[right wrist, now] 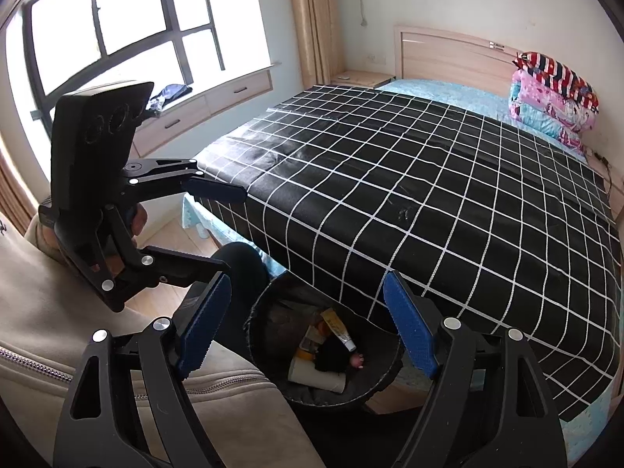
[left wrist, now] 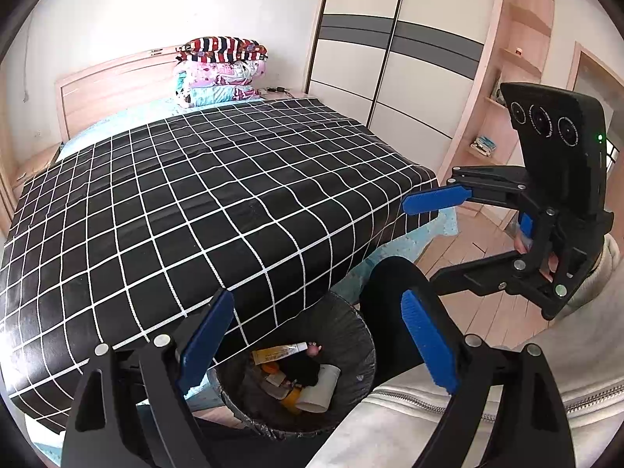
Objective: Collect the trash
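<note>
A black trash bin (left wrist: pixel 360 355) stands on the floor at the foot of the bed, also in the right wrist view (right wrist: pixel 261 331). Inside lie a yellow tube (left wrist: pixel 279 353) (right wrist: pixel 338 327), a white paper cup (left wrist: pixel 321 388) (right wrist: pixel 318 376), a black sock-like item (left wrist: pixel 302 366) (right wrist: pixel 331 353) and other scraps. My left gripper (left wrist: pixel 318 345) is open and empty above the bin; it also shows in the right wrist view (right wrist: pixel 222 230). My right gripper (right wrist: pixel 308 329) is open and empty above the bin; it also shows in the left wrist view (left wrist: pixel 425 249).
The bed carries a black checked cover (left wrist: pixel 195 202) (right wrist: pixel 448 195). Folded quilts (left wrist: pixel 222 74) (right wrist: pixel 553 97) are stacked at the headboard. A wardrobe (left wrist: pixel 390 58) and shelves (left wrist: pixel 507 78) stand right; a window (right wrist: pixel 136 19) and bench drawers (right wrist: pixel 202 105) stand left. The person's legs and jacket (right wrist: pixel 78 331) are close.
</note>
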Tool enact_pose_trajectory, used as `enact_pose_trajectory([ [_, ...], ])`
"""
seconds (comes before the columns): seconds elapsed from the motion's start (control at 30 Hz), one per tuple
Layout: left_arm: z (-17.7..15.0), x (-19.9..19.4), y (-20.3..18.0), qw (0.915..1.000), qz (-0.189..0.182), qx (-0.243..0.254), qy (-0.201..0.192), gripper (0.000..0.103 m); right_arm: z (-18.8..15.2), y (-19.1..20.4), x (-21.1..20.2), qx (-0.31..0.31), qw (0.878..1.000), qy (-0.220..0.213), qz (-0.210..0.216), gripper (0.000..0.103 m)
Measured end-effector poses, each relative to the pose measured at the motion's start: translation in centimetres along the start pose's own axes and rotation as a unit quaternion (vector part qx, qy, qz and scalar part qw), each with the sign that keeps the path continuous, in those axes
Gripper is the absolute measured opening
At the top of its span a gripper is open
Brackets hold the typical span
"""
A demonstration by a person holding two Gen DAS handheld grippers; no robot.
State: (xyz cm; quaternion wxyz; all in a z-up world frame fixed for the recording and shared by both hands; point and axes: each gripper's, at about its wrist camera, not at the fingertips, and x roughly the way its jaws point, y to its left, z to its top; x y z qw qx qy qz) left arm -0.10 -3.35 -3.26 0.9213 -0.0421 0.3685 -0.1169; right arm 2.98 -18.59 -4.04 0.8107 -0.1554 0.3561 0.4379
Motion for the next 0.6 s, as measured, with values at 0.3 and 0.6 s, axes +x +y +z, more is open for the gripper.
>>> enact_pose_trajectory([
  [0.3, 0.06, 0.16, -0.01, 1.0, 0.005, -0.001, 0.003, 0.085, -0.01, -0.03, 0.04, 0.0, 1.0, 0.0, -0.003, 0.08],
  [0.6, 0.07, 0.26, 0.15, 1.0, 0.005, -0.003, 0.004, 0.085, -0.05, -0.13, 0.09, 0.0, 1.0, 0.001, -0.005, 0.08],
])
